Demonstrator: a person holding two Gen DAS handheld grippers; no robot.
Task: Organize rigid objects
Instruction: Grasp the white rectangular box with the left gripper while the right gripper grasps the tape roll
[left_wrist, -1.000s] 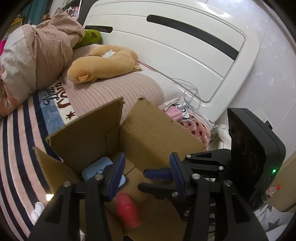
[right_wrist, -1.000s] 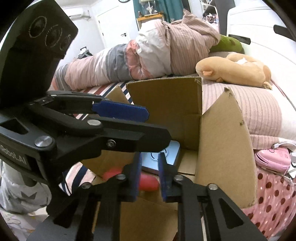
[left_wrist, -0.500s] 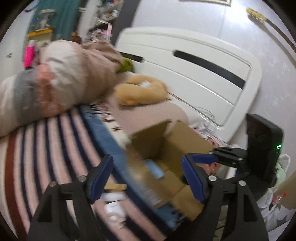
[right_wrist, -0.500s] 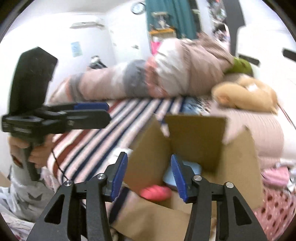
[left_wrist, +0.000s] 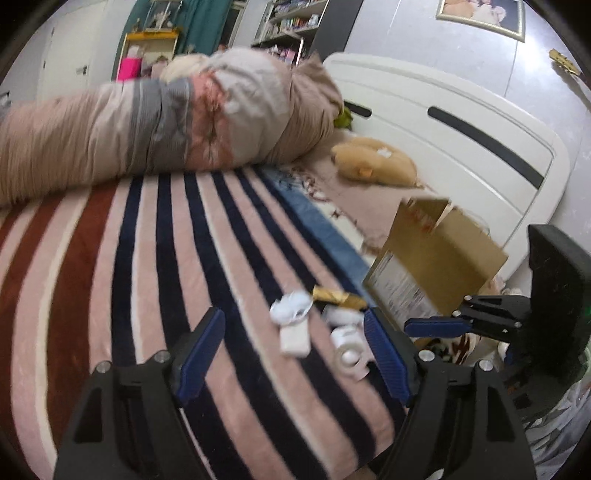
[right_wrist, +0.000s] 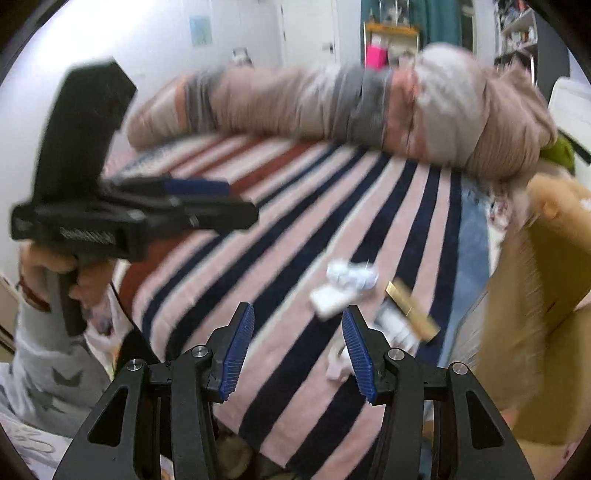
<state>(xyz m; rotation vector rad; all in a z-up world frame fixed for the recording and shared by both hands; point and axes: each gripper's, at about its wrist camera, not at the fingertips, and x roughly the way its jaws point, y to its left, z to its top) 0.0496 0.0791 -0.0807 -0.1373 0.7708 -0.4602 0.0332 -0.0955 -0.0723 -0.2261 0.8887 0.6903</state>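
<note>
Small items lie on the striped blanket (left_wrist: 184, 258) near the cardboard box (left_wrist: 436, 254): a crumpled white wad (left_wrist: 291, 306), a flat white block (left_wrist: 294, 338), a gold bar (left_wrist: 340, 297) and a roll of white tape (left_wrist: 351, 354). My left gripper (left_wrist: 295, 350) is open and empty, hovering just in front of them. In the right wrist view the white wad (right_wrist: 351, 275), the white block (right_wrist: 328, 301) and the gold bar (right_wrist: 412, 310) lie beyond my right gripper (right_wrist: 297, 345), which is open and empty. The box (right_wrist: 543, 295) stands at the right.
A rolled duvet (left_wrist: 166, 118) lies across the far side of the bed. A tan plush toy (left_wrist: 373, 162) rests by the white headboard (left_wrist: 461, 136). The left gripper body (right_wrist: 122, 214) crosses the right wrist view at the left.
Both grippers pulled out of the box and swung left over the blanket. The right gripper's jaws went from nearly shut to open. The small items came into view.
</note>
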